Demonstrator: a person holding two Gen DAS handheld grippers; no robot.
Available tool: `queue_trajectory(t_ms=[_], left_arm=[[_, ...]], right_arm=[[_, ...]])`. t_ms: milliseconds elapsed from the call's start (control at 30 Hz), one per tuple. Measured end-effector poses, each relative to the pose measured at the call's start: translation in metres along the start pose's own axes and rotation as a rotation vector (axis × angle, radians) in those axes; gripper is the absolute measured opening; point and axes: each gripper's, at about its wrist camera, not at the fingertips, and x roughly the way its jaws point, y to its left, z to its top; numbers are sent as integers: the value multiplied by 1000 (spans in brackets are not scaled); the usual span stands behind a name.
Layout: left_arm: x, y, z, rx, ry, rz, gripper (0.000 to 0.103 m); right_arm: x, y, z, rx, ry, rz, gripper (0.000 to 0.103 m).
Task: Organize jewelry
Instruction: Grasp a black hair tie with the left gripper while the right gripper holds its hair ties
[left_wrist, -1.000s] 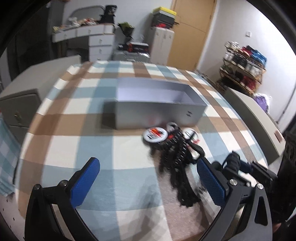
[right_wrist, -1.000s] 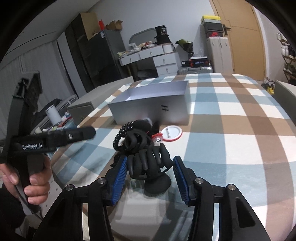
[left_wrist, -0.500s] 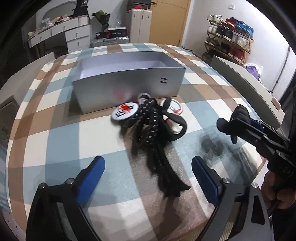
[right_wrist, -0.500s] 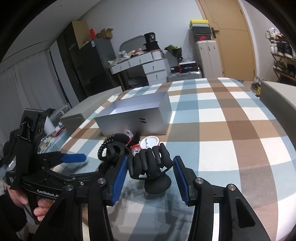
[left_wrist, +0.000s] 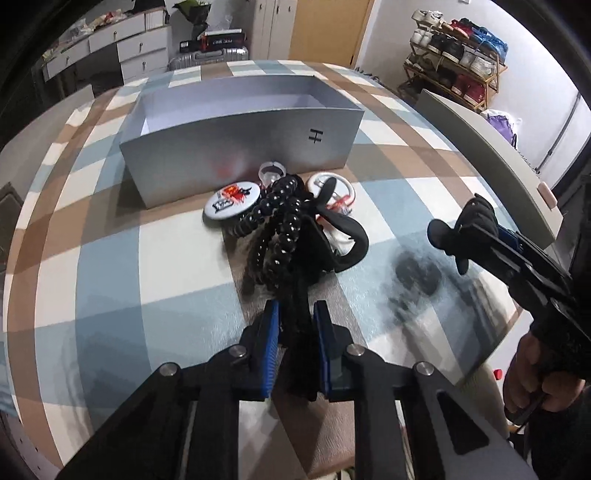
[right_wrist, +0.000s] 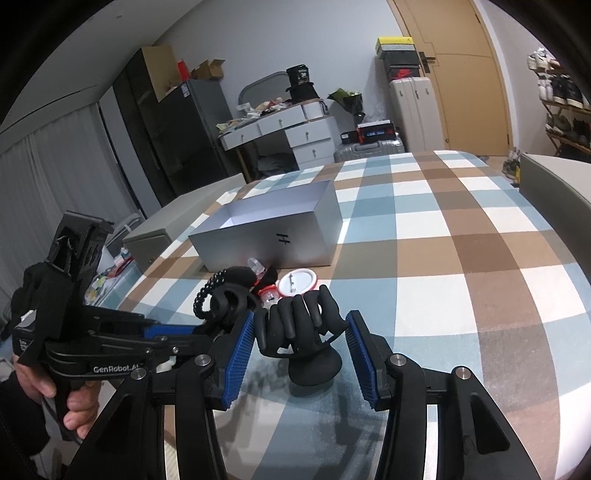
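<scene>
- Near edge of the checked tablecloth (left_wrist: 110, 258): my left gripper (left_wrist: 295, 332) was nearly closed, its blue pads (left_wrist: 271, 332) pinching the near tail of a black beaded strand (left_wrist: 284, 236). The strand's long axis ran from my jaws straight away toward the silver box (left_wrist: 240, 144).
- Far end of strand: tangled in the heap with a black headband (left_wrist: 351, 236), a printed badge (left_wrist: 231, 201) and a white-and-red badge (left_wrist: 332, 188), all just in front of the box's near wall.
- Right side: my right gripper (right_wrist: 301, 347), jaws wide, bracketed a black hand-shaped stand (right_wrist: 299, 332). Grip or mere straddle could not be told; the left view suggested it was held off the cloth.
- Nearer hand: the left, by judgement; lifting the strand forward into the box was its move.
- Obscured: strand's clasp, heap's underside, box floor mostly hidden.
</scene>
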Motion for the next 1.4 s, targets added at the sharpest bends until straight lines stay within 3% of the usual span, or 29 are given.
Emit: queue_trajectory(t_ms=[400,767,1200,1400], left_arm=[[-24,-2,-1,-26,-27,-70,13],[-66,5,0,-30,-151,-99,13],[-62,41,74,-28,-260,-70,13],[-29,66,107,-80,-225,-92,13]], right_arm=[[-11,11,10,-9,-23,-3,49],[-14,31,26,-46,-46,14,49],[18,42,100,-72,-90,121,49],[62,39,133,-68,-57,142,49]])
